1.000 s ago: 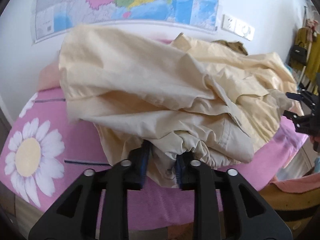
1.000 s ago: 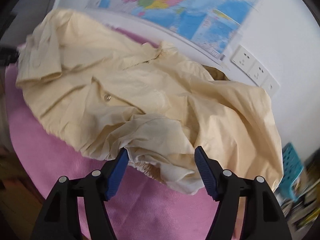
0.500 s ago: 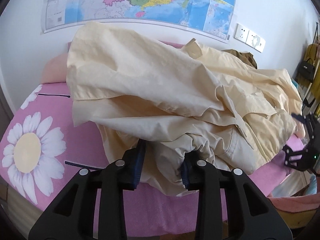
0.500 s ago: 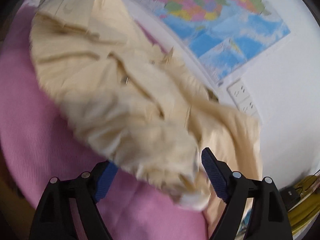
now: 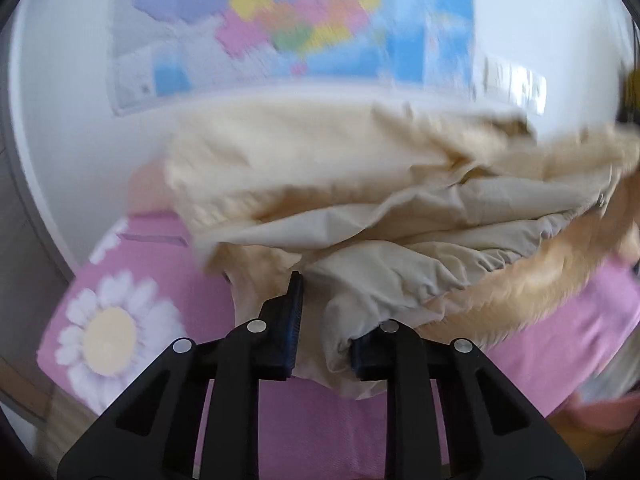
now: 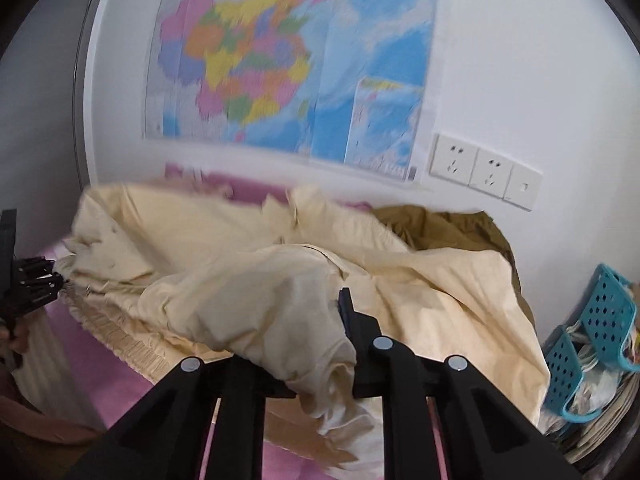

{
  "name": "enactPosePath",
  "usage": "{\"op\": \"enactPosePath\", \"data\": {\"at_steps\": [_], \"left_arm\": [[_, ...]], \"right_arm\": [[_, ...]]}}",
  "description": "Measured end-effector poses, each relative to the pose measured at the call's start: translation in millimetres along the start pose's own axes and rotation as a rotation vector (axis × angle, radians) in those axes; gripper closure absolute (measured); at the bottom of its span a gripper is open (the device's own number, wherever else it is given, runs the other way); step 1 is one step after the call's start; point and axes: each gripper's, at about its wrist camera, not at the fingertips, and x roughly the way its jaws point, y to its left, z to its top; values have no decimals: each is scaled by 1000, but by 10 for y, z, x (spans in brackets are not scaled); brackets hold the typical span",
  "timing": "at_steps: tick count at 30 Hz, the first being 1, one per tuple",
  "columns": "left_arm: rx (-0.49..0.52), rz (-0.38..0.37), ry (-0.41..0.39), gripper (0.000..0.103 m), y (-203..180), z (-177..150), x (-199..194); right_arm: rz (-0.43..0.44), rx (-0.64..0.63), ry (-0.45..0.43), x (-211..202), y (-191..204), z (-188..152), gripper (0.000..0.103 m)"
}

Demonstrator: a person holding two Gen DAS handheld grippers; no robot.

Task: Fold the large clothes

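While both tongs pinch bunched hem of the cream jacket point(image 5: 360, 184), right tongs point(image 6: 316, 344) freshly closed, left tongs point(image 5: 324, 332) alongside: lift evenly, keeping fabric taut between them.

White wall point(image 6: 520, 60) carries a large coloured map point(image 6: 288, 60); a triple socket plate point(image 6: 486, 170) is mounted just right of the map's lower corner. Bed below has a pink cover point(image 5: 168, 264) with a daisy print point(image 5: 108, 336). Teal perforated basket point(image 6: 600, 332) at right edge. Daylight, even.
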Motion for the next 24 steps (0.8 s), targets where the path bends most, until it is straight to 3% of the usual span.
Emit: {"op": "enactPosePath", "data": {"at_steps": [3, 5, 7, 9, 11, 13, 15, 16, 18, 19, 21, 23, 24], "left_arm": [[46, 28, -139, 77, 9, 211, -479], [111, 68, -170, 63, -26, 206, -594], [159, 69, -85, 60, -15, 57, -434], [183, 84, 83, 59, 7, -230, -64], [212, 81, 221, 59, -26, -524, 230], [245, 81, 256, 60, -57, -656, 293], [219, 33, 227, 54, 18, -623, 202], [181, -33, 213, 46, 95, -571, 118], [179, -89, 151, 43, 160, -476, -65], [200, -112, 120, 39, 151, -416, -166], [247, -178, 60, 34, 126, -360, -359], [267, -291, -14, 13, 112, -289, -596], [273, -312, -65, 13, 105, -261, -704]], "right_arm": [[-70, -41, -84, -385, 114, 36, 90], [-110, -48, -69, -454, 123, -113, 90], [-104, -69, 30, -255, 149, -412, 89], [-46, -64, 183, 89, 168, -822, 87], [-68, -150, 312, 342, 301, -1213, 85], [-57, -172, 377, 428, 362, -1419, 82], [-27, -156, 402, 415, 321, -1452, 76], [-9, -151, 411, 382, 316, -1445, 73], [32, -136, 415, 290, 223, -1360, 51], [81, -140, 415, 223, 182, -1296, 48], [111, -171, 365, 58, 129, -1116, 35], [220, -176, 309, -159, 25, -921, 32], [247, -166, 276, -225, -36, -859, 30]]}}
